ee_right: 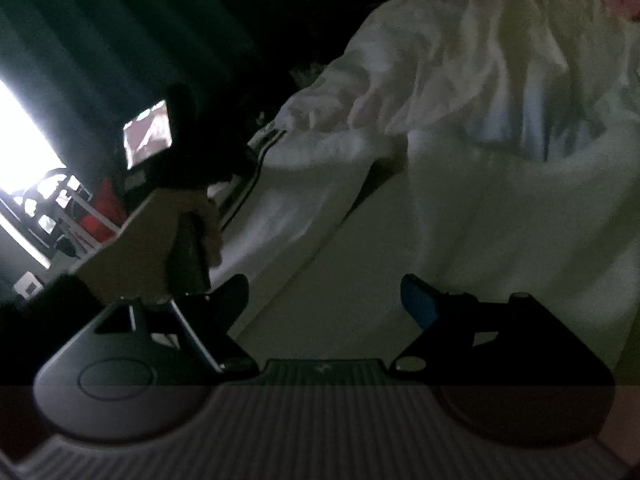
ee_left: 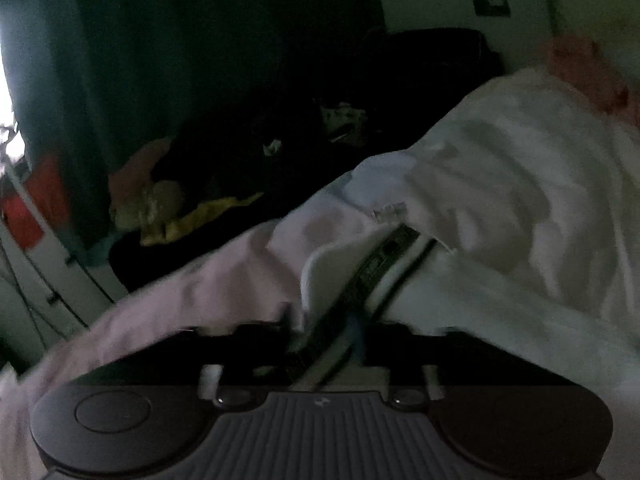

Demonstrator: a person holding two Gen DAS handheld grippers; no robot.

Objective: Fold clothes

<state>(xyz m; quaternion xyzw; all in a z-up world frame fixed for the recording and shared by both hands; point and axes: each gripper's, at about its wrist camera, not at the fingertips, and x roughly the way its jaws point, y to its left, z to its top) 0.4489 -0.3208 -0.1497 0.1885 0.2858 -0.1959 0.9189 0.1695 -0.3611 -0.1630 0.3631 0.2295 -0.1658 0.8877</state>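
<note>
A white garment (ee_left: 500,184) lies crumpled across the pale bed, and its dark striped band (ee_left: 384,256) runs down between my left gripper's (ee_left: 332,330) fingers. The jaws stand apart around the band, with white cloth draped over their tips; I see no pinch on it. In the right wrist view the same white garment (ee_right: 500,100) fills the upper right. My right gripper (ee_right: 326,296) is open over bare sheet (ee_right: 320,248), short of the cloth, with nothing between its fingers. A hand (ee_right: 208,216) holds the left gripper's handle at the left.
A heap of dark clothes with a yellow piece (ee_left: 208,212) lies beyond the garment. Pink cloth (ee_left: 580,68) sits at the far right. Dark curtains (ee_left: 160,40) hang behind, with a bright window (ee_right: 20,140) at the left. The room is dim.
</note>
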